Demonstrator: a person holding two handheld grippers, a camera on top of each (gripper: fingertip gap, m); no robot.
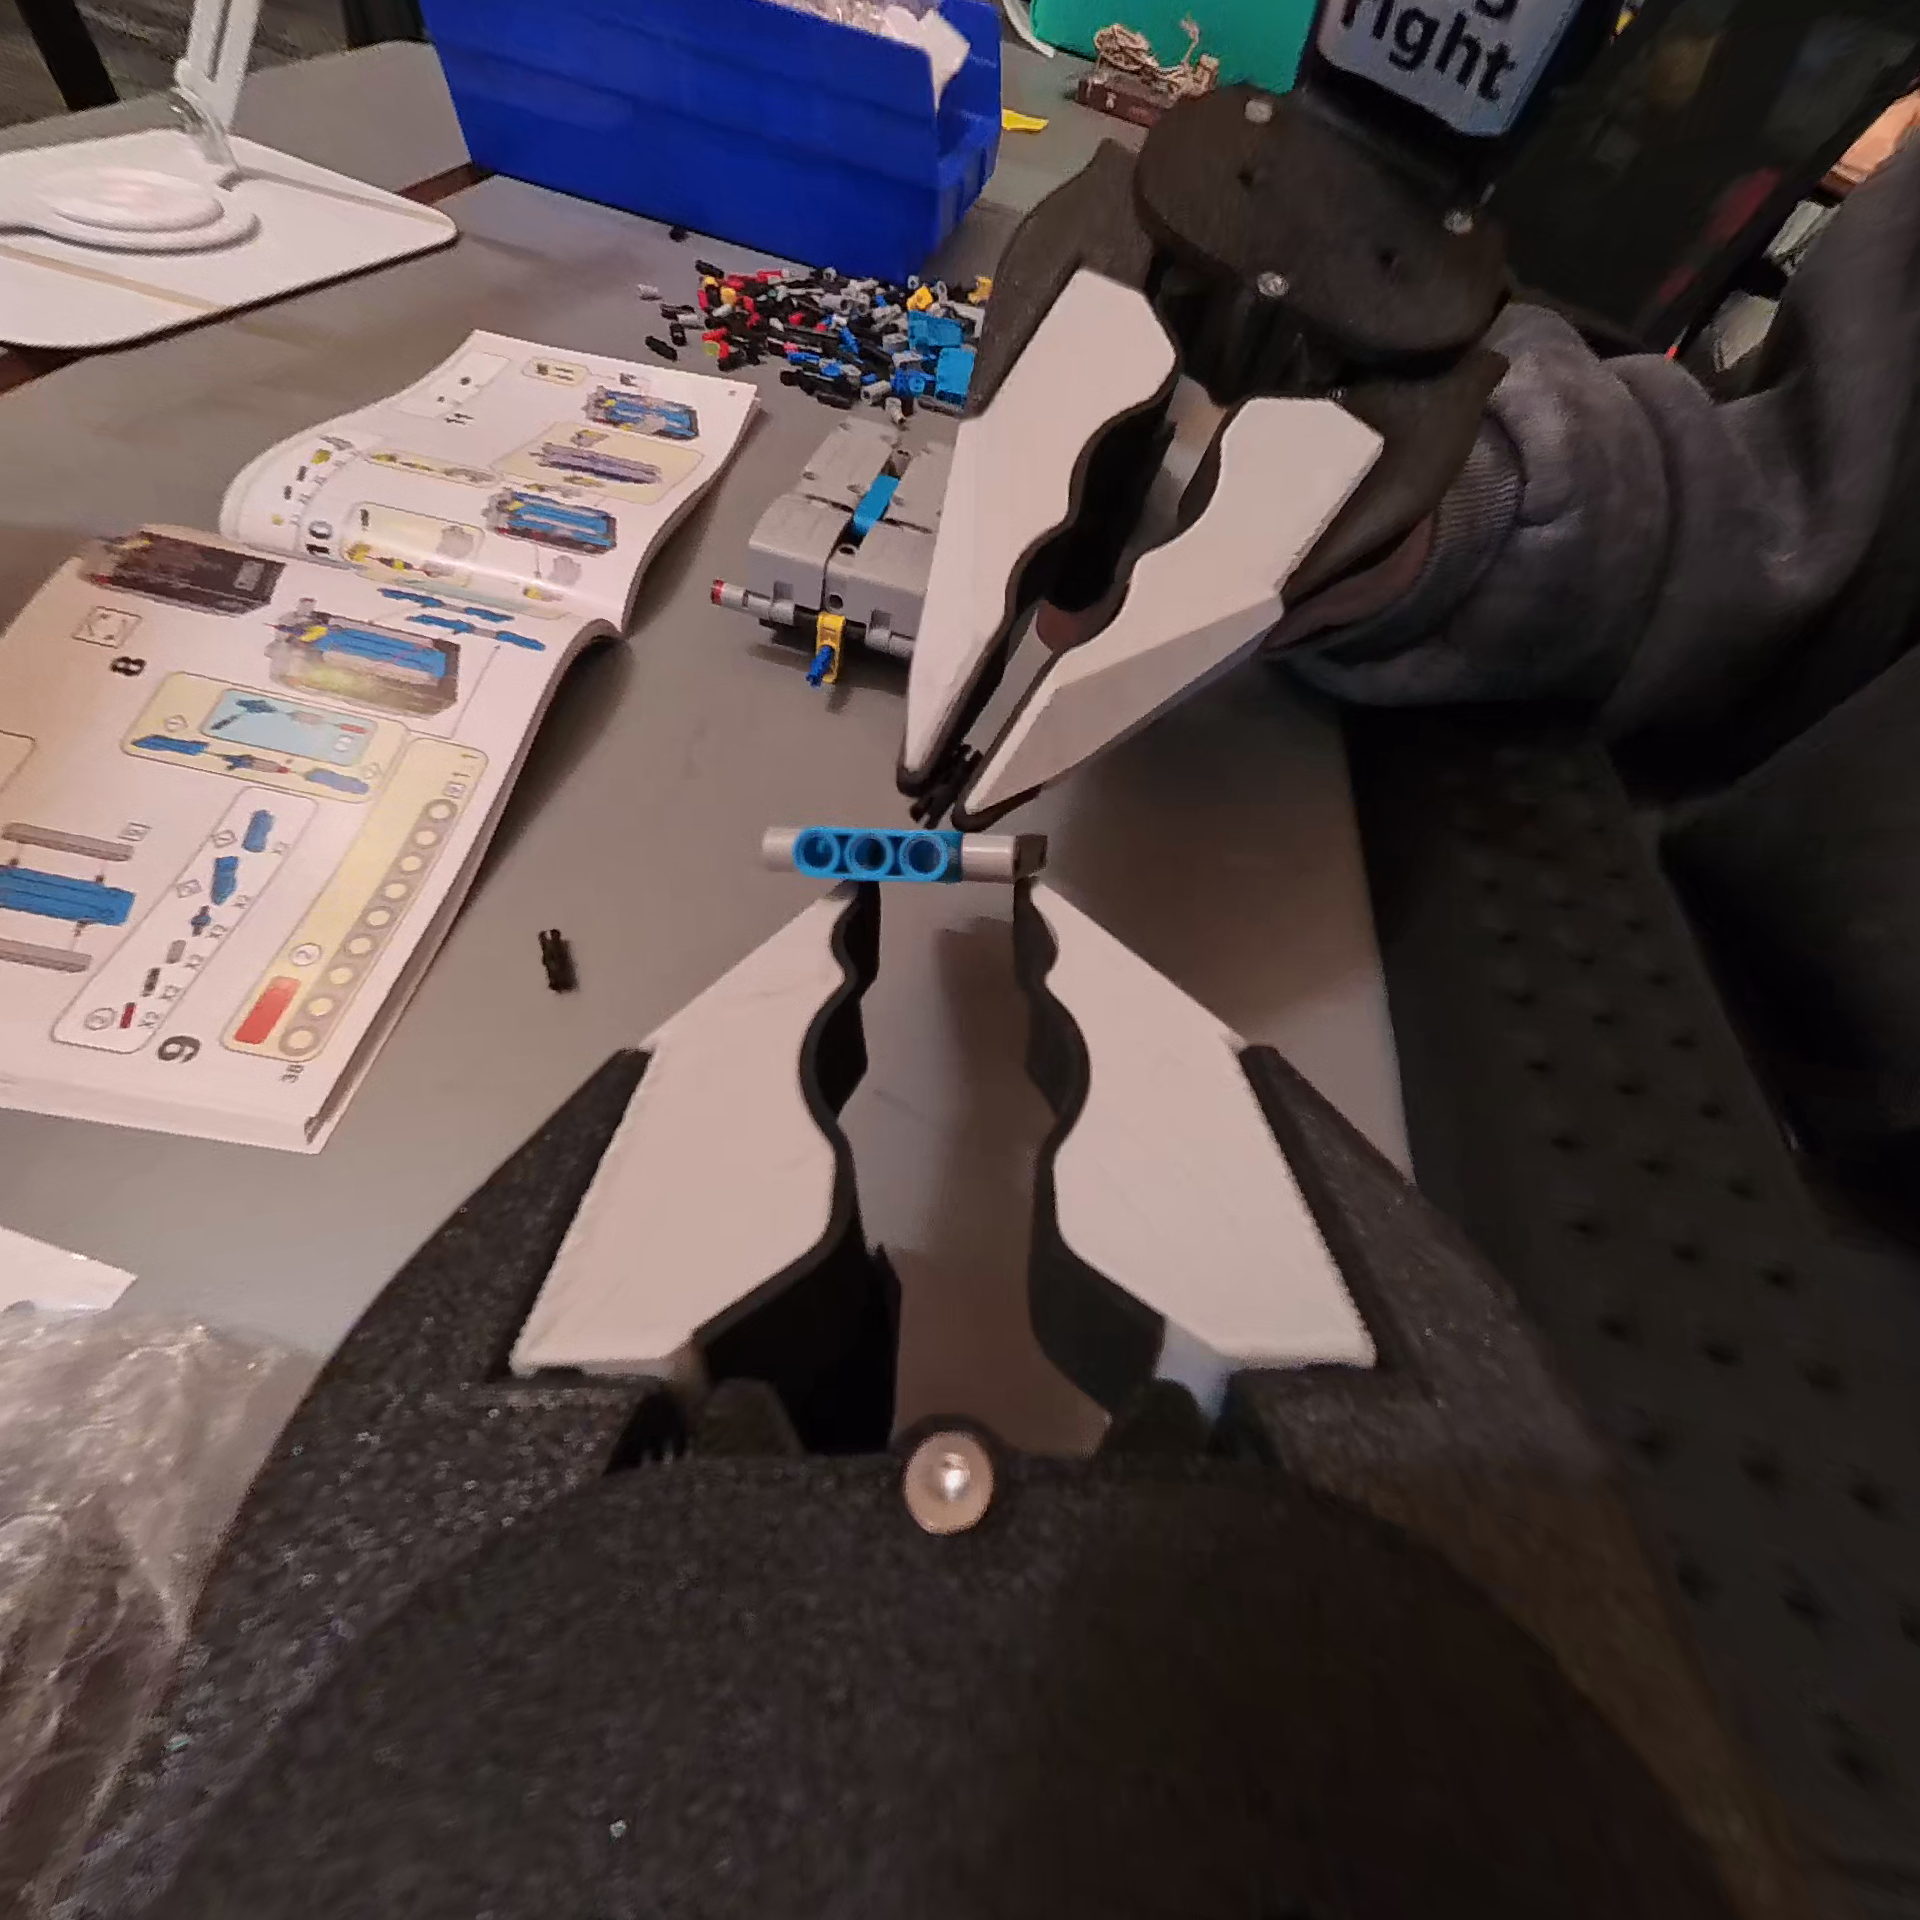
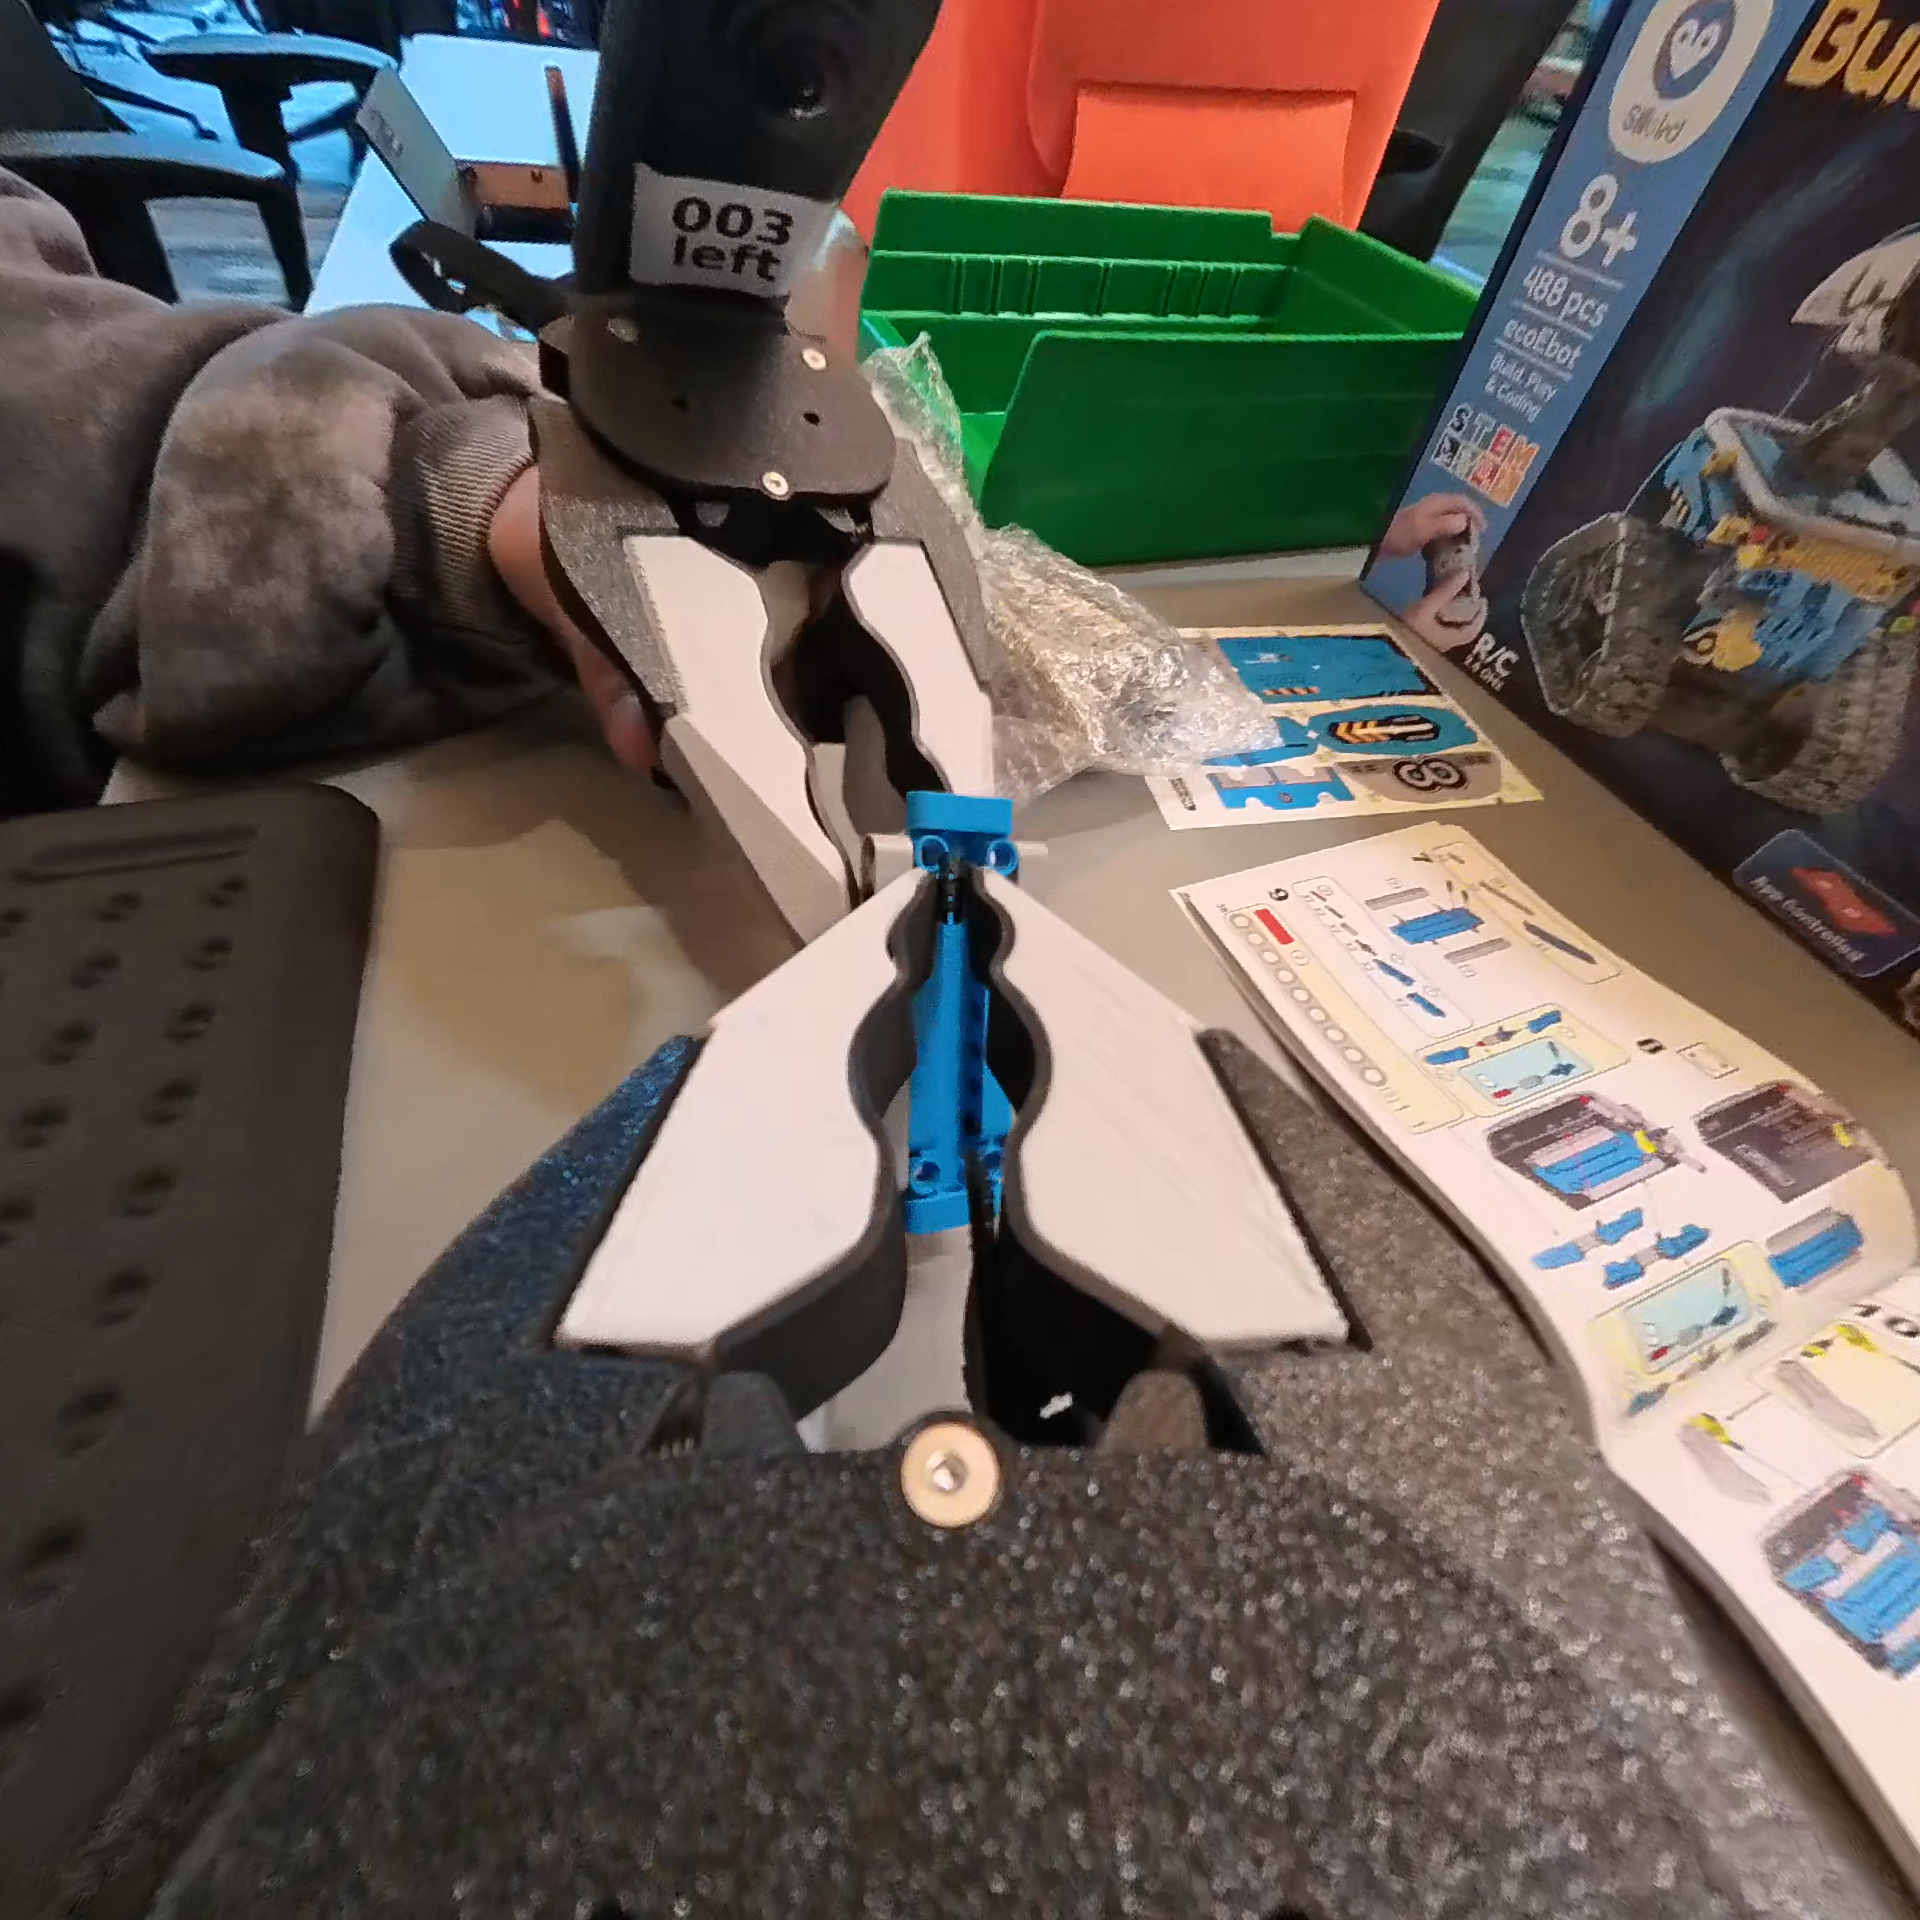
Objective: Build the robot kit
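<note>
ok — left gripper (image 1: 945,899) fingers apart, just behind blue beam (image 1: 875,855) lying crosswise; right gripper (image 1: 940,795) clamped on black pin (image 1: 943,781) just beyond it.

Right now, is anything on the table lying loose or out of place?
One small black pin lies alone beside the open booklet, apart from the parts pile near the blue bin. Nothing else looks odd.

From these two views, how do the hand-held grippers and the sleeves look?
Both the left hand-held gripper and the right hand-held gripper have pale grey tapered fingers with wavy black inner pads, rough black bodies and a silver screw. Each carries a white label. The person wears grey fleece sleeves.
</note>
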